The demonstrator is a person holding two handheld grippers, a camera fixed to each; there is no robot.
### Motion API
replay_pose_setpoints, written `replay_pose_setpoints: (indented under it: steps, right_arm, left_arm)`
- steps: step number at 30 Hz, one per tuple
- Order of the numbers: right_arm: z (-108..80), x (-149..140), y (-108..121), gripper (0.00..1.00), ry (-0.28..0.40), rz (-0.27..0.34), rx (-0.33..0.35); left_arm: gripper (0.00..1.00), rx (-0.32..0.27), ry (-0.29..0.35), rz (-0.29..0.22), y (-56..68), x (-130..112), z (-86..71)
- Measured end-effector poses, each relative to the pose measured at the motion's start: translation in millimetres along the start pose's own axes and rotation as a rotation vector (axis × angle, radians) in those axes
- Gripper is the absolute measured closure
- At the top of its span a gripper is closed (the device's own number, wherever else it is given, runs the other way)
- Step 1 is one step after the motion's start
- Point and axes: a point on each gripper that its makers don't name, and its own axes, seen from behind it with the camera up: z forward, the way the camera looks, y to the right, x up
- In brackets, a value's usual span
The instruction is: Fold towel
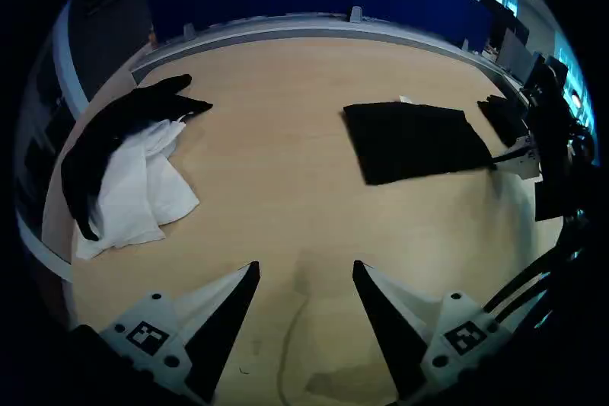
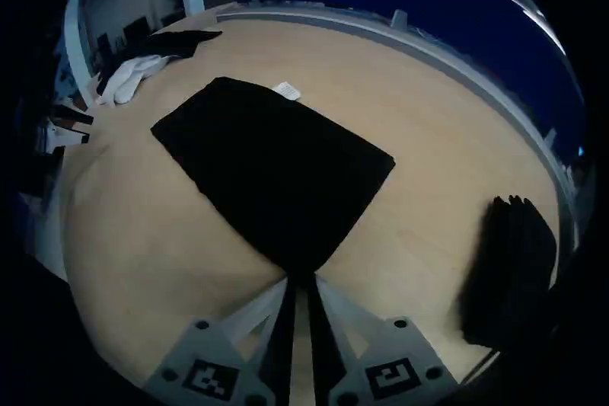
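R claw [image 2: 302, 284] pinched near-shut on black towel [image 2: 274, 170], its 6 o'clock corner. L claw [image 1: 304, 269] wide open, empty, over worktop [image 1: 289, 177]. Lift low, match edges, avoid bunching.

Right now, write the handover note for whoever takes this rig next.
Left gripper: jaws open, empty, over bare table.
Right gripper: jaws shut on a corner of the towel.
The towel is black and lies flat as a rectangle mid-table. White and black cloths are piled near the table's edge, with a dark stack on the other side.
Done: cannot tell how many folds.
Left: probably the next fold.
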Motion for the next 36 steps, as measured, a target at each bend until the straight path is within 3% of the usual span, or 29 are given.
replay_pose_setpoints:
  steps: [14,30,36]
  right_arm:
    - [-15.0,17,5,0.92,0.033,-0.027,-0.027]
    - [-57.8,108,1,0.93,0.191,-0.090,-0.057]
    - [-61.4,125,-4,0.93,0.204,-0.123,-0.062]
  left_arm:
    - [0.10,-0.006,0.007,0.005,3.5,4,-4.4]
    - [0.10,-0.018,0.033,0.001,1.7,12,-14.2]
    - [0.10,-0.027,0.040,-0.004,2.5,13,-17.9]
